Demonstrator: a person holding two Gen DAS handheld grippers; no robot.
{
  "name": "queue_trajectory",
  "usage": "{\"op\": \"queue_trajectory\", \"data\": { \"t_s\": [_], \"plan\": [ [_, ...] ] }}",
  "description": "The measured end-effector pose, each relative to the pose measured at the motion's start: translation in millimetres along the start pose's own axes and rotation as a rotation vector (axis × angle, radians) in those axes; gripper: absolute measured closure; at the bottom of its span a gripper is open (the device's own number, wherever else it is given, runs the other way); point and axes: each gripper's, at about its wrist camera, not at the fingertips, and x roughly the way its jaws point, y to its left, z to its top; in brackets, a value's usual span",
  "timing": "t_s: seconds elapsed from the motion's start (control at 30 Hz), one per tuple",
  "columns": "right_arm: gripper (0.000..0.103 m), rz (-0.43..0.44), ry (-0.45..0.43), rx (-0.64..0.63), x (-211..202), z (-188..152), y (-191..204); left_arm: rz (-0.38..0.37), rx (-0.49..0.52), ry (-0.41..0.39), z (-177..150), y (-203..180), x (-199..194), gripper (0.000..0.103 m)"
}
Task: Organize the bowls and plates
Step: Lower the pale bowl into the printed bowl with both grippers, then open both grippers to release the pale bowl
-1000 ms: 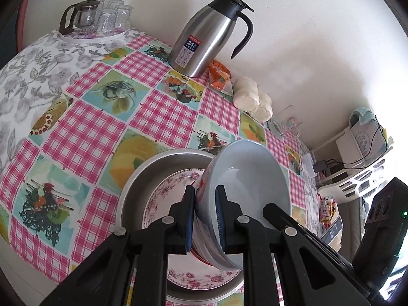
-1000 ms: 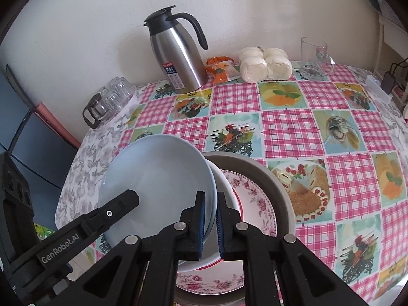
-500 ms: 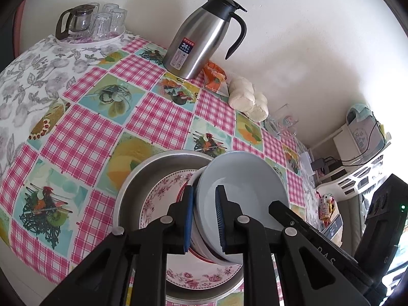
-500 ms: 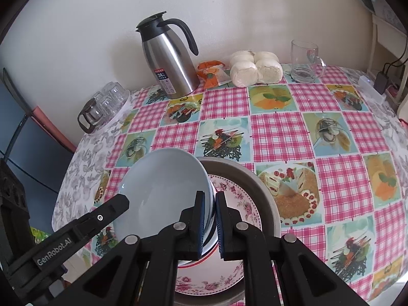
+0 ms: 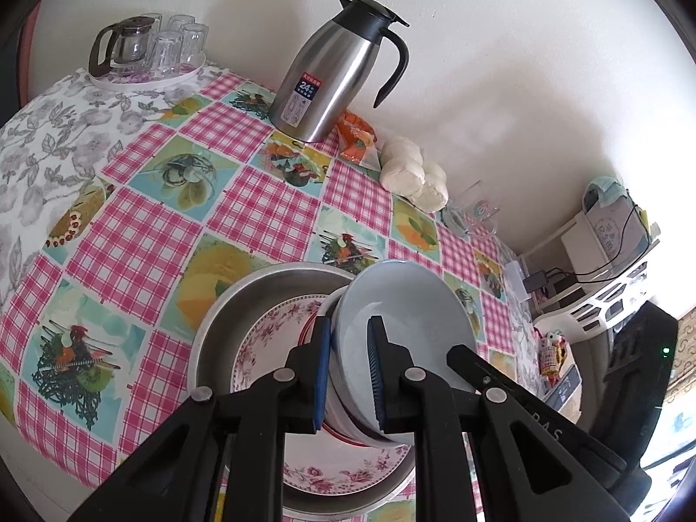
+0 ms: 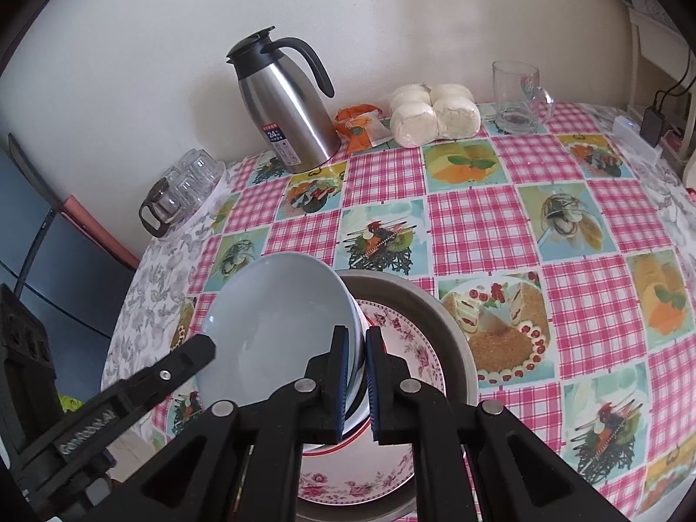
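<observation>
A stack of bowls, pale blue on top [image 5: 409,313] [image 6: 278,309] with white red-rimmed ones [image 6: 322,446] under it, is held above a steel basin [image 5: 226,309] [image 6: 452,330]. A floral pink plate [image 5: 269,330] [image 6: 417,356] lies in the basin. My left gripper [image 5: 348,374] is shut on the stack's left rim. My right gripper [image 6: 356,385] is shut on the opposite rim. The stack tilts slightly.
A steel thermos jug [image 5: 330,74] [image 6: 282,108], an orange packet [image 5: 356,135], wrapped buns [image 6: 435,113] and a glass mug [image 6: 517,91] stand along the wall. A tray of glasses [image 5: 148,48] sits at the far left corner. A white shelf rack [image 5: 609,269] is beyond the table's right end.
Both grippers have risen with the bowl stack, so the table looks farther away. The stack has levelled somewhat above the basin.
</observation>
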Motion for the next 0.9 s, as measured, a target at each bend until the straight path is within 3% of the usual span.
{"op": "queue_trajectory", "data": {
  "t_s": [0.2, 0.43, 0.5, 0.57, 0.63, 0.7, 0.77, 0.9],
  "plan": [
    [0.091, -0.003, 0.001, -0.001, -2.5, 1.2, -0.1, 0.009, -0.006, 0.010, -1.2, 1.4, 2.7, 0.087],
    [0.089, -0.037, -0.064, -0.042, -23.0, 1.4, 3.6, 0.042, 0.003, -0.033, -2.8, 3.0, -9.3, 0.083],
    [0.085, -0.049, -0.070, -0.057, -26.0, -1.5, 4.3, 0.068, 0.003, -0.045, -4.5, 4.5, -12.7, 0.060],
    [0.063, -0.056, -0.076, -0.065, -28.6, -4.0, 3.4, 0.100, 0.015, -0.069, -6.2, 3.4, -17.8, 0.047],
    [0.054, -0.068, -0.088, -0.079, -32.7, -7.6, 3.3, 0.120, 0.026, -0.087, -7.7, 2.3, -22.9, 0.043],
    [0.045, -0.074, -0.099, -0.092, -36.3, -12.1, 2.8, 0.147, 0.035, -0.101, -10.9, 2.1, -26.3, 0.028],
    [0.034, -0.076, -0.107, -0.104, -38.4, -17.6, 2.0, 0.187, 0.044, -0.109, -15.1, 3.0, -27.8, 0.021],
    [0.025, -0.083, -0.103, -0.127, -37.4, -28.2, 0.0, 0.256, 0.052, -0.100, -24.4, 8.5, -26.5, 0.016]
  ]
}}
